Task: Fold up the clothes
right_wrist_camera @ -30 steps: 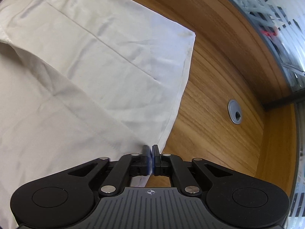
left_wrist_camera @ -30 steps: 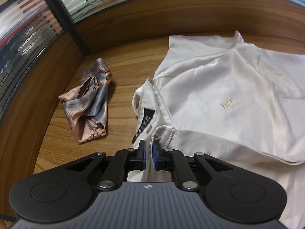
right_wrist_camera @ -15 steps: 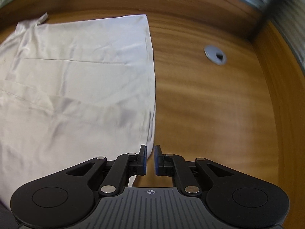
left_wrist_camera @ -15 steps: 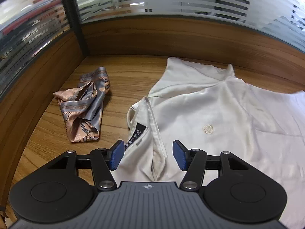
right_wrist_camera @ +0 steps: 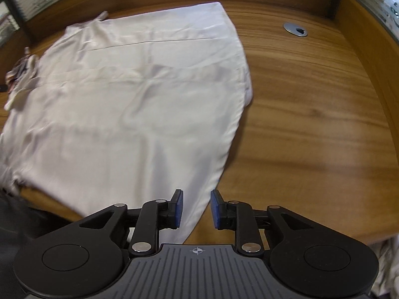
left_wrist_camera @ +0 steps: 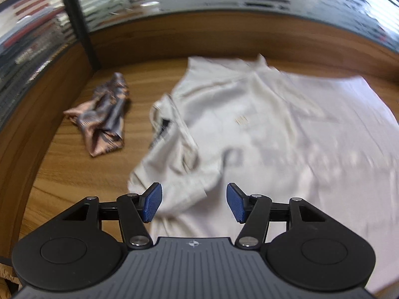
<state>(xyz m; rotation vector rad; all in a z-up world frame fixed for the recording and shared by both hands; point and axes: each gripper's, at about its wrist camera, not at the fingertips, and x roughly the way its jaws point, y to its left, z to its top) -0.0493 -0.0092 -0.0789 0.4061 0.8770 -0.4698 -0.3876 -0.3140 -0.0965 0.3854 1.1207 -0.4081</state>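
A cream white shirt [left_wrist_camera: 286,134] lies spread on the wooden table [left_wrist_camera: 74,174], collar and black label to the left, near side folded over. It also shows in the right wrist view [right_wrist_camera: 124,99]. My left gripper [left_wrist_camera: 194,204] is open and empty, above the shirt's near shoulder. My right gripper [right_wrist_camera: 195,209] is open and empty, above the shirt's near hem corner [right_wrist_camera: 194,221].
A crumpled patterned scarf [left_wrist_camera: 104,114] lies left of the shirt. A round cable grommet [right_wrist_camera: 295,29] sits in the table at the far right. Raised wooden walls [left_wrist_camera: 224,35] with glass above ring the table. Bare wood [right_wrist_camera: 311,124] lies right of the shirt.
Both grippers have let go of the shirt and pulled back and up. The left opened first; the right has opened since half a second ago. The folded side now rests on the shirt.
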